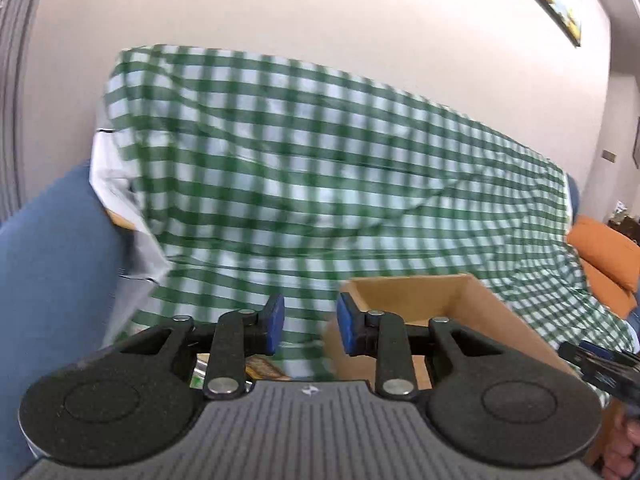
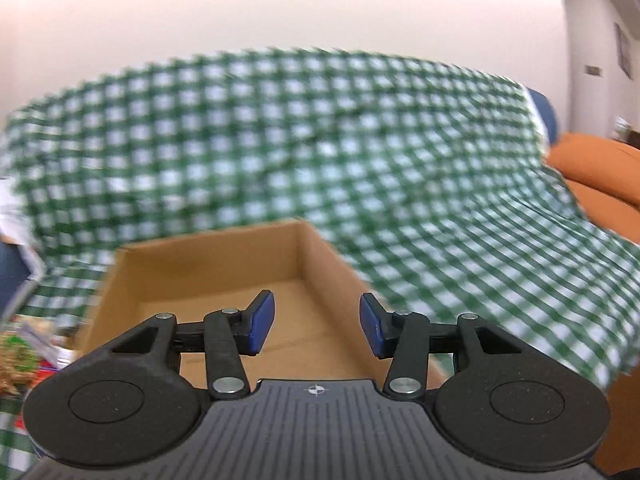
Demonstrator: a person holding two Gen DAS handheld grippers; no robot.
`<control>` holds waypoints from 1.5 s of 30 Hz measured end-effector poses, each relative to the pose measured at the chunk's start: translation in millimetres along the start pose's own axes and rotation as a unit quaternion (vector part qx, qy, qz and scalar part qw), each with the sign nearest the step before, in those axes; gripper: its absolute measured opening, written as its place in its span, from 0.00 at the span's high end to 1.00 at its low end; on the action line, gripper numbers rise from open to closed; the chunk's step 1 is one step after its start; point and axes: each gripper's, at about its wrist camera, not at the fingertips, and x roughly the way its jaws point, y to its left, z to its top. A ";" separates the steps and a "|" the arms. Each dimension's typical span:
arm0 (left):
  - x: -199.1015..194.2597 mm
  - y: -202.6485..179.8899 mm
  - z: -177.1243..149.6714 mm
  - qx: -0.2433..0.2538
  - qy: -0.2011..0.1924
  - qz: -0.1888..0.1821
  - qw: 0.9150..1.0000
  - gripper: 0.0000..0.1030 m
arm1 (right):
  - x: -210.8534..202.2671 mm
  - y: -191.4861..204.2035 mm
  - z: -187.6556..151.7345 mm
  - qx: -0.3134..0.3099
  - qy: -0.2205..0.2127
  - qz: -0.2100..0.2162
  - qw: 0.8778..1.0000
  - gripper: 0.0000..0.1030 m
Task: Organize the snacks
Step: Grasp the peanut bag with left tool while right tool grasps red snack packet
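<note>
Green-and-white gingham cloth (image 1: 304,168) covers the blue sofa (image 1: 52,264), with orange cushions (image 1: 604,256) at the far right end. Cardboard box (image 2: 224,264) is plain tan-brown inside and out; the snack packets (image 2: 20,352) left of it are a blurred mix of green, red and yellowish print. Both the left gripper (image 1: 310,328) and right gripper (image 2: 317,326) are black with blue pads, grey ribbed bodies; wall (image 1: 280,12) is off-white.

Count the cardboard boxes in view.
1. The open cardboard box sits on the green checked cloth, just ahead of both grippers. Others may lie out of view.
</note>
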 end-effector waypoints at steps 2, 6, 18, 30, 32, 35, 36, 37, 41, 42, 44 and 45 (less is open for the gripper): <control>6.9 22.9 0.0 0.002 0.000 0.015 1.000 0.75 | -7.4 17.8 0.2 -0.009 -0.013 0.032 0.999 0.52; 22.7 62.6 -18.3 -0.011 0.040 0.075 0.996 0.85 | -20.7 59.1 -1.8 -0.022 -0.028 0.101 0.994 0.52; 59.5 112.4 -28.4 -0.089 0.130 0.085 0.984 0.77 | 3.3 215.5 -46.6 -0.099 0.068 0.263 0.957 0.50; 113.4 94.3 -47.8 -0.054 0.232 0.093 0.967 0.57 | 90.6 277.0 -95.0 -0.115 0.201 0.250 0.940 0.22; 121.0 91.3 -50.8 -0.038 0.240 0.102 0.965 0.57 | 96.9 279.8 -102.0 -0.111 0.220 0.250 0.936 0.22; 128.1 89.7 -54.0 -0.020 0.246 0.110 0.963 0.58 | 102.5 286.2 -110.7 -0.134 0.232 0.234 0.935 0.23; 129.5 89.3 -55.7 -0.014 0.249 0.110 0.962 0.63 | 103.9 287.8 -113.0 -0.142 0.228 0.231 0.935 0.25; 130.7 88.7 -56.3 -0.008 0.251 0.110 0.962 0.69 | 102.2 289.1 -113.5 -0.151 0.221 0.229 0.936 0.37; 125.6 87.8 -54.4 0.008 0.242 0.102 0.965 0.71 | 102.3 282.5 -110.3 -0.151 0.216 0.236 0.935 0.54; 121.4 90.4 -52.7 0.000 0.237 0.096 0.967 0.73 | 101.8 279.6 -109.4 -0.151 0.216 0.236 0.936 0.55; 113.0 94.1 -48.9 -0.018 0.229 0.086 0.969 0.73 | 96.0 274.1 -108.3 -0.165 0.206 0.226 0.938 0.58; 107.9 95.2 -47.7 -0.023 0.224 0.078 0.971 0.73 | 92.5 272.3 -108.9 -0.173 0.201 0.222 0.938 0.58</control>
